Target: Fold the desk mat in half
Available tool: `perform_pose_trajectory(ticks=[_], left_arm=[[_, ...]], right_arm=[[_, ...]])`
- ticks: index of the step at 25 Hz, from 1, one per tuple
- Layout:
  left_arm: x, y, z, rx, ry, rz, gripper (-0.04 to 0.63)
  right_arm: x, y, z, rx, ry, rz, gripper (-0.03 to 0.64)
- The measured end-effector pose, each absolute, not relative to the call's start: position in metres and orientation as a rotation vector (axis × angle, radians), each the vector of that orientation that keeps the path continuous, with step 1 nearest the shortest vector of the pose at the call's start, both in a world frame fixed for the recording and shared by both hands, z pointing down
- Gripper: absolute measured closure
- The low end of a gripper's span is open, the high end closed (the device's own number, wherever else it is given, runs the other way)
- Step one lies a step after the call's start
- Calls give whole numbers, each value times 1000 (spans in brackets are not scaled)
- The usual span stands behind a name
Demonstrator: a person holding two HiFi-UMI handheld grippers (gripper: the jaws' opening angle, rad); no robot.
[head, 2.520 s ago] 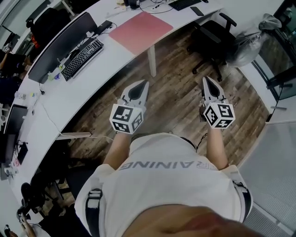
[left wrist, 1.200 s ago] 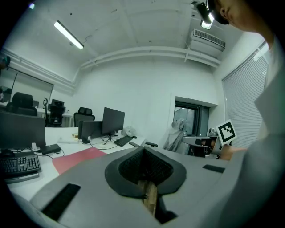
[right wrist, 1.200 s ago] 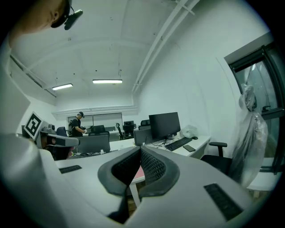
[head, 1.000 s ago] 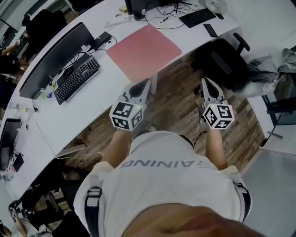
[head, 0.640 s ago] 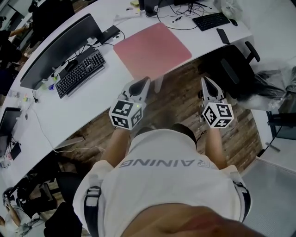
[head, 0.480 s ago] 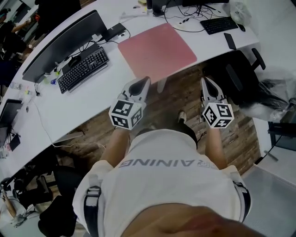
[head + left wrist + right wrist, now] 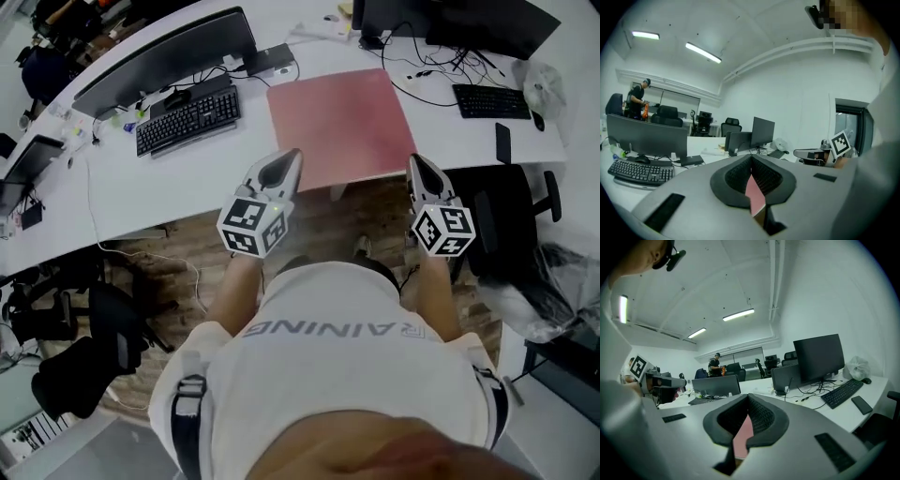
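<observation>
White curving office bench (image 7: pixel 187 183) carries the pink desk mat (image 7: pixel 342 127), lying flat and unfolded at its front edge, right of a black keyboard (image 7: pixel 187 120). Left hand-held gripper (image 7: pixel 278 169) and right hand-held gripper (image 7: pixel 419 169) hover just short of it, both clenched on nothing. A clean fold likely means opening both, pinching the two near corners and carrying them evenly to the far edge. Lettering on the person's shirt (image 7: pixel 337 366) appears to read "RAINING", partly cut off.

In the head view the near corners of the desk mat (image 7: pixel 342 122) lie behind the tips of the left gripper (image 7: pixel 284 161) and right gripper (image 7: pixel 417 165), the black monitor (image 7: pixel 487 19) is cut off by the top edge, and each gripper view shows only a pink sliver of mat past its closed jaws
</observation>
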State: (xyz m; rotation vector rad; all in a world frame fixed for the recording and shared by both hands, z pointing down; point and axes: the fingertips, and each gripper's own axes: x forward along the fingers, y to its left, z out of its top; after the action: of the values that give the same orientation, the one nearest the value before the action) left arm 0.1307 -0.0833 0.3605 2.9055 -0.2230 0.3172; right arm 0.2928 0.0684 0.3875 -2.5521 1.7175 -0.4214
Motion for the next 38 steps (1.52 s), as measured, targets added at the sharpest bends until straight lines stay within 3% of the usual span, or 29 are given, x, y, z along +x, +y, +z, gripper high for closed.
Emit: perform_pose_trajectory(ticks=[6,13,19,22,25,38], left_arm=[[141,-85,365,2856,-487,324,568],[109,-81,390,2705,-772,337,568],[52,-85,418,2579,-910,358,568],[26,-93,428,2543,-965,346,568],[3,-98,447,2505,-991,368,568],[-108,-114,497,2340,-1101,389,568]], right_arm=[[335,37,399,-2418,1932,-475,594],[322,-14,434,-2265,2291,-533,592],[249,-59,477,-2133,2643,-612,589],[200,-73,507,-2028,2864,-660,503],[163,-82,548,-2027,3070,-648,472],[81,-106,679,-2115,3564,-565,459]])
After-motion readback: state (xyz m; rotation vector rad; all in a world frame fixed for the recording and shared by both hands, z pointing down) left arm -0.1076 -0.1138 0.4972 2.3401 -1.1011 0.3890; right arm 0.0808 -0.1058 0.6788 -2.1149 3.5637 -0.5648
